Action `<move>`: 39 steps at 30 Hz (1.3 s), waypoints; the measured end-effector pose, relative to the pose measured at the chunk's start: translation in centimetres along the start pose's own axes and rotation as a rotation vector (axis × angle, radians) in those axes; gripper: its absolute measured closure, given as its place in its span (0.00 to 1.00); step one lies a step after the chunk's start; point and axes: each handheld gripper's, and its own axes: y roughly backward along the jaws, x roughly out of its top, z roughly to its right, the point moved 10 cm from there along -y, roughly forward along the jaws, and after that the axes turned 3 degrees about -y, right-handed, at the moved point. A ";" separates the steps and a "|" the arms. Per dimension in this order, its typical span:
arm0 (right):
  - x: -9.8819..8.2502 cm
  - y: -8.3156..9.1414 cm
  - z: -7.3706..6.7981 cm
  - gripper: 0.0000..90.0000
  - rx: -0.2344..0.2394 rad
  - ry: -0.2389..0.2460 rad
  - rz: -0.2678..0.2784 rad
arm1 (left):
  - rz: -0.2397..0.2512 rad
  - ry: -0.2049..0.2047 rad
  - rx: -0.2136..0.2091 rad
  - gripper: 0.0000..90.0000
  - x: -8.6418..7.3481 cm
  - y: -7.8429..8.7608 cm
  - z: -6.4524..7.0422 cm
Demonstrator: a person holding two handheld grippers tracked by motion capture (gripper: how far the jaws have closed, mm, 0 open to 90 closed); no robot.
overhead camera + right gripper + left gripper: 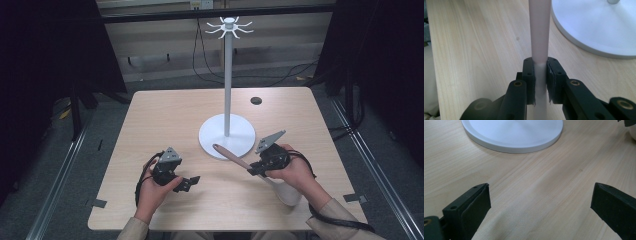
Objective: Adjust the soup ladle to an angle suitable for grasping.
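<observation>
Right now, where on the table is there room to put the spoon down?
Free: the wide bare strip left of the stand base, up to the table edge, and the back right corner beside the black hole. Crowded: the front middle, with both grippers and the spoon.

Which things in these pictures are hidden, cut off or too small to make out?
- Spoon: in the high view the right hand and right gripper cover its middle; in the right gripper view the top edge cuts its handle.
- Stand: both gripper views cut its base at the top edge.
- Small dark round thing on the table: too small to identify.
- Left gripper: jaw tips small in the high view.
</observation>
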 end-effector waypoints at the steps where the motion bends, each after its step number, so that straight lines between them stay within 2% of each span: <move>1: 0.3 0.2 0.1 0.88 0.007 -0.007 0.040 | -0.005 0.000 0.004 0.03 0.0 0.0 0.0; 8: 0.7 1.4 0.3 0.88 0.032 -0.047 0.136 | -0.005 0.001 0.008 0.03 -0.1 0.1 -0.2; 22: 1.5 3.8 0.9 0.88 0.034 -0.084 0.305 | -0.014 -0.010 0.000 0.03 -0.1 -0.1 0.1; 29: 2.2 4.6 1.2 0.88 0.009 -0.089 0.348 | -0.008 -0.004 0.002 0.03 -0.1 -0.1 0.2; 30: 2.5 5.0 1.5 0.88 -0.007 -0.101 0.379 | -0.007 -0.003 0.002 0.03 0.0 -0.1 0.2; 35: 3.2 5.7 1.7 0.88 -0.027 -0.112 0.426 | -0.009 -0.003 0.002 0.03 -0.1 -0.1 0.1; 36: 3.8 6.1 1.8 0.88 -0.033 -0.116 0.464 | -0.007 -0.002 0.000 0.03 -0.1 -0.1 0.2; 39: 4.4 6.5 1.9 0.88 -0.042 -0.120 0.505 | -0.007 -0.003 0.002 0.03 0.0 -0.1 0.2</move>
